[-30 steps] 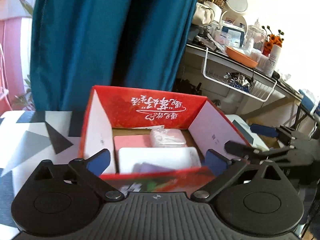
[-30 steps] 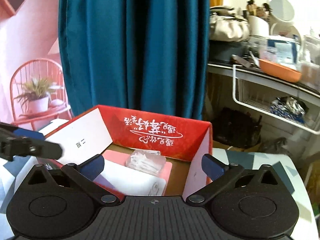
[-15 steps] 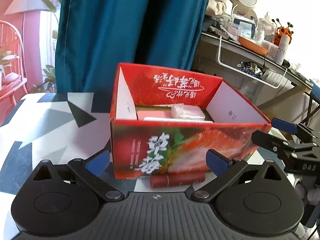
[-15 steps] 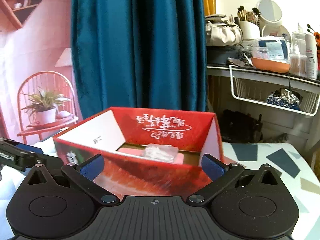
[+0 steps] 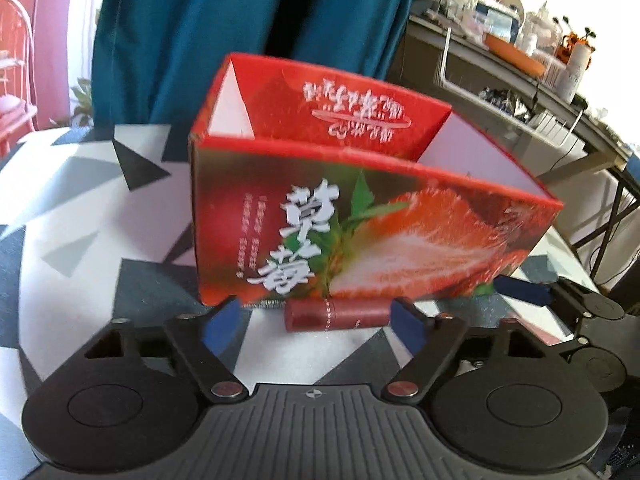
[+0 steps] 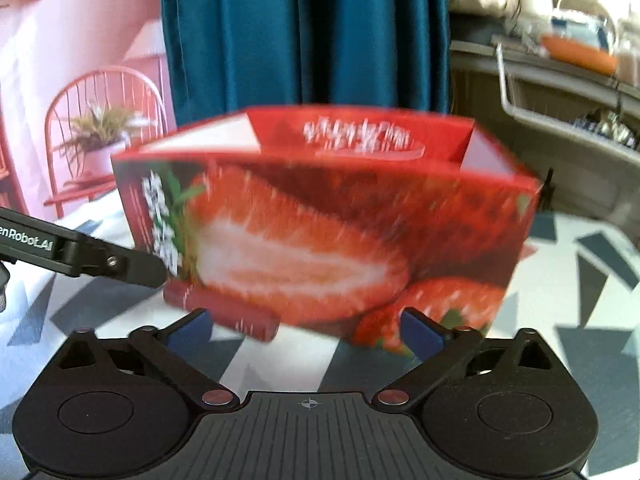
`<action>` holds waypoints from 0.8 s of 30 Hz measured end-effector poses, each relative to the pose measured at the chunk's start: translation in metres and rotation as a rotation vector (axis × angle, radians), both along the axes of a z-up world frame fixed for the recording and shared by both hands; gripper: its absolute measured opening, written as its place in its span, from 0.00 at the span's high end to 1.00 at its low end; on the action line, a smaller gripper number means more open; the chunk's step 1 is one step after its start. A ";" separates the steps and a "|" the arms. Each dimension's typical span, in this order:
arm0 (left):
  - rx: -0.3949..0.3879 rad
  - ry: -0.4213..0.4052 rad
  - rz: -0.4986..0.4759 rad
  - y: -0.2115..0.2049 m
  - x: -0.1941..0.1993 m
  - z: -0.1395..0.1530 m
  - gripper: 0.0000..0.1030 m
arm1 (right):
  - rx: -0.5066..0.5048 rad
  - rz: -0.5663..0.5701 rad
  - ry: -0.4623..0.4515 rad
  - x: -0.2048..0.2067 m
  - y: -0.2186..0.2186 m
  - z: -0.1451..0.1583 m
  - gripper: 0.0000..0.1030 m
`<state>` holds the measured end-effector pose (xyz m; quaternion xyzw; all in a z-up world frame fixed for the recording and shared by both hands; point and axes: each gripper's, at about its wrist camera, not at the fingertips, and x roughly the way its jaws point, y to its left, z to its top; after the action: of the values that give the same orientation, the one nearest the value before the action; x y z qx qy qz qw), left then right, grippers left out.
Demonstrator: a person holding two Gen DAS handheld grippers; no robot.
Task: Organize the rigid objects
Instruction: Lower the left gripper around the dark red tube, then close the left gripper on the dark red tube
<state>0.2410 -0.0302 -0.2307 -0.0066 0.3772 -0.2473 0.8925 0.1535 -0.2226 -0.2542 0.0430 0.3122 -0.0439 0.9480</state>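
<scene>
- The left gripper (image 5: 318,322) has its jaws spread wide and empty, low over the table, with the dark red tube (image 5: 337,315) lying crosswise in the gap between the blue pads; that framing suggests a grasp across the tube's short width is being set up.
- The right gripper (image 6: 306,330) is likewise wide apart and holds nothing; it faces the strawberry box (image 6: 320,236) further toward the box's right end, and only the tube's end (image 6: 224,308) sits by its left pad.
- The tube rests on the table touching, or just beside, the foot of the box's front wall, parallel to that wall.
- The box (image 5: 360,216) stands upright with its flaps open, likely the container for the loose items; its contents are hidden from this low angle.
- The patterned tabletop (image 5: 80,208) extends left of the box; a teal curtain (image 5: 224,32) hangs behind it.
</scene>
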 end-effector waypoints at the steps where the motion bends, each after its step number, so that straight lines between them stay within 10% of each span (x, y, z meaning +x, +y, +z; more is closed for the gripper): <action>1: 0.017 0.010 0.002 -0.003 0.002 -0.004 0.35 | 0.011 0.000 0.024 0.003 0.001 -0.004 0.15; 15: -0.052 0.077 -0.011 -0.017 0.018 -0.026 0.53 | -0.015 0.121 0.080 0.024 0.028 -0.022 0.54; 24: -0.062 0.079 0.017 -0.031 0.007 -0.031 0.53 | 0.052 0.086 0.070 0.019 0.011 -0.021 0.56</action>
<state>0.2476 -0.0610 -0.2616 -0.0473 0.4041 -0.2511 0.8783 0.1721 -0.2117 -0.2757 0.0523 0.3479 0.0037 0.9360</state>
